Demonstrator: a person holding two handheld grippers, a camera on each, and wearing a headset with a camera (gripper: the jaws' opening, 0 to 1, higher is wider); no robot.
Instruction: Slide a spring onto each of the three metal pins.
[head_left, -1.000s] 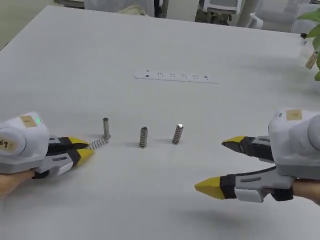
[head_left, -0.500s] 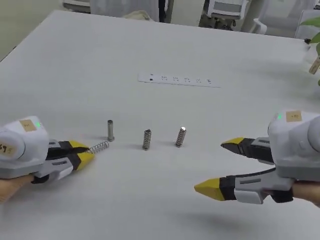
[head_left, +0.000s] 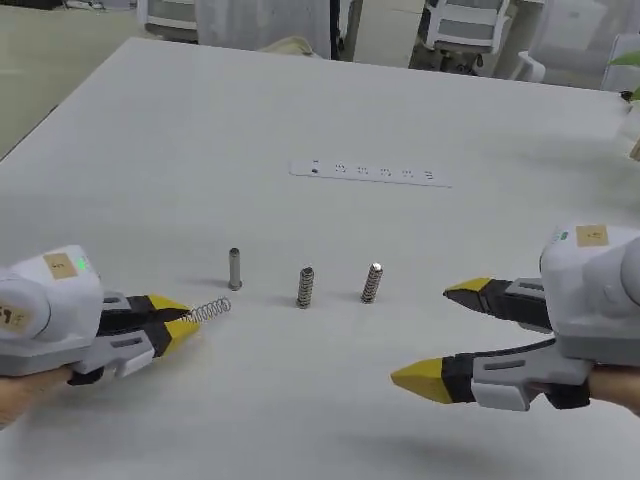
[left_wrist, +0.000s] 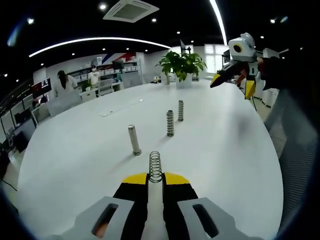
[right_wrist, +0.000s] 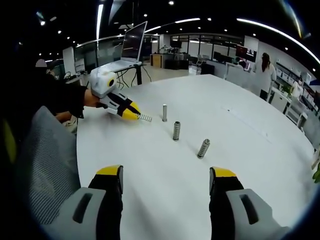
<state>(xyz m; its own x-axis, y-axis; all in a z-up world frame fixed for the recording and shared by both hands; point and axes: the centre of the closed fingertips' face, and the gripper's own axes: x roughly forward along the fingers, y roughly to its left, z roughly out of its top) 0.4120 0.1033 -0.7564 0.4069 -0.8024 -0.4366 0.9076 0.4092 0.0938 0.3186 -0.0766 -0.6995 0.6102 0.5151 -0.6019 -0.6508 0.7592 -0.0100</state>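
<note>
We grip a spring (head_left: 210, 310) in our left gripper (head_left: 187, 317), near the bare pin (head_left: 235, 268); our right gripper (head_left: 420, 333) hangs with jaws spread wide.

Your white table (head_left: 150, 130) carries a flat white power strip (head_left: 370, 173) just above the head view's middle, at 12 o'clock. Office chairs (head_left: 460, 20) stand past its far edge at 1 o'clock. Your left gripper view has a potted plant (left_wrist: 182, 64) at 12 o'clock. Your right gripper view has an open laptop (right_wrist: 131, 42) at 11 o'clock.
</note>
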